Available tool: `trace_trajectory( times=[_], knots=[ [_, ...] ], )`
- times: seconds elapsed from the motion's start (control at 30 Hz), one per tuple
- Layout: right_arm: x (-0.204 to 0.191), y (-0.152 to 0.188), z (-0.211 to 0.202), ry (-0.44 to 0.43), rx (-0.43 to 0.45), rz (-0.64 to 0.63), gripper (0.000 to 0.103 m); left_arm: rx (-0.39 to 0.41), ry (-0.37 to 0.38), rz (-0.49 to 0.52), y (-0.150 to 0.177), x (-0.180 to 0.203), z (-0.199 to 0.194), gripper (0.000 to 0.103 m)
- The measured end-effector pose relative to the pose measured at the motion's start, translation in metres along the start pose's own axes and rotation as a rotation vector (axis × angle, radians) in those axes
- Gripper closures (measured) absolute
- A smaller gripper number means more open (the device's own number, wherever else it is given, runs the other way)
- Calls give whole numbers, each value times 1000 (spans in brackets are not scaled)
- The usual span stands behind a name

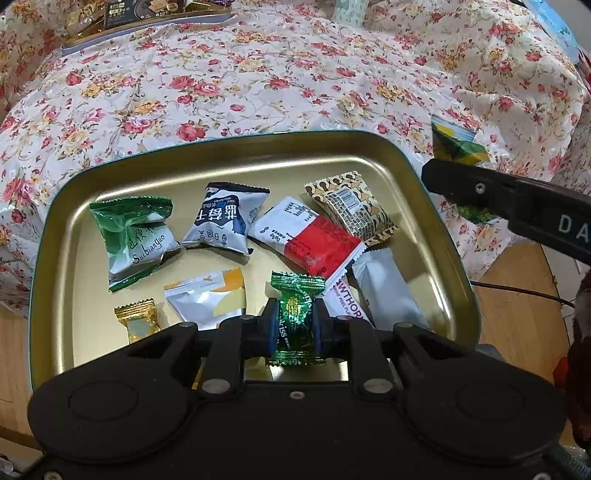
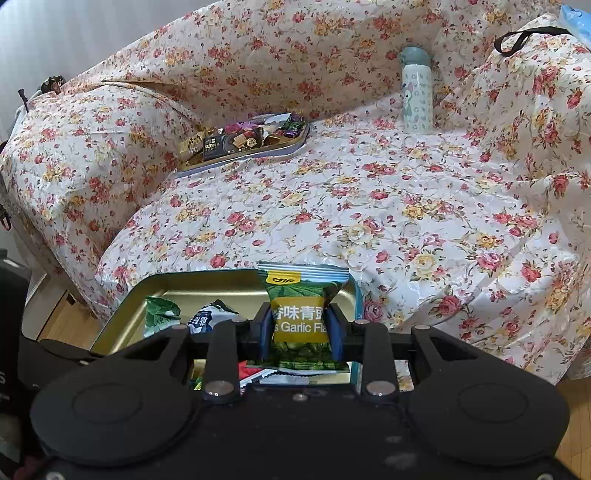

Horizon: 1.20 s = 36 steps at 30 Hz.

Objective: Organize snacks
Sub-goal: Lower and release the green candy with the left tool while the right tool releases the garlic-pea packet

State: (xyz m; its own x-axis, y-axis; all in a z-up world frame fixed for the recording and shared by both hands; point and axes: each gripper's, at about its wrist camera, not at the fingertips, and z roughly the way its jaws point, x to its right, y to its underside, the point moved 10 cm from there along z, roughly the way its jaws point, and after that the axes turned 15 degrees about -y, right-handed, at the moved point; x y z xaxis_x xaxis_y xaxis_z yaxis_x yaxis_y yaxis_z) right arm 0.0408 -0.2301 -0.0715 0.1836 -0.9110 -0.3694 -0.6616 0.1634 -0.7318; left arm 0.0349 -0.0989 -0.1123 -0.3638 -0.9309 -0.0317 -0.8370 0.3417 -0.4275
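My left gripper (image 1: 294,328) is shut on a shiny green foil candy (image 1: 295,317) and holds it over the near part of a gold tray (image 1: 258,147). The tray holds several snack packets, among them a green one (image 1: 135,236), a navy-and-white one (image 1: 223,219) and a red-and-white one (image 1: 306,240). My right gripper (image 2: 300,328) is shut on a green-and-yellow garlic pea packet (image 2: 301,314), just above the same tray's (image 2: 207,277) right end. That packet (image 1: 456,146) and the right gripper's finger (image 1: 480,186) show at the right of the left wrist view.
A second tray (image 2: 243,157) full of dark-wrapped sweets sits far back on the floral cloth (image 2: 369,206); it also shows in the left wrist view (image 1: 140,26). A pale bottle (image 2: 417,92) stands at the back right. Wooden floor (image 1: 517,314) lies below the cloth's edge.
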Motion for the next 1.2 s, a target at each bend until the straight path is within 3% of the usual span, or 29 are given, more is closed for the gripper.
trace_trajectory(
  times=[0.27, 0.33, 0.47, 0.67, 1.2],
  knots=[
    [-4, 1, 11, -2, -20, -6, 71, 45, -35, -7, -1, -8, -6, 71],
    [-5, 2, 15, -2, -29, -12, 71, 79, -64, -33, -4, -15, -12, 70],
    [-10, 3, 31, 5, -57, -39, 71, 142, -149, -88, -10, -32, -22, 59],
    [-19, 2, 58, 6, -107, -83, 71, 198, -245, -138, -15, -50, -31, 59],
    [-25, 1, 110, 60, -208, -156, 70, 181, -298, -247, -9, -79, -29, 59]
  ],
)
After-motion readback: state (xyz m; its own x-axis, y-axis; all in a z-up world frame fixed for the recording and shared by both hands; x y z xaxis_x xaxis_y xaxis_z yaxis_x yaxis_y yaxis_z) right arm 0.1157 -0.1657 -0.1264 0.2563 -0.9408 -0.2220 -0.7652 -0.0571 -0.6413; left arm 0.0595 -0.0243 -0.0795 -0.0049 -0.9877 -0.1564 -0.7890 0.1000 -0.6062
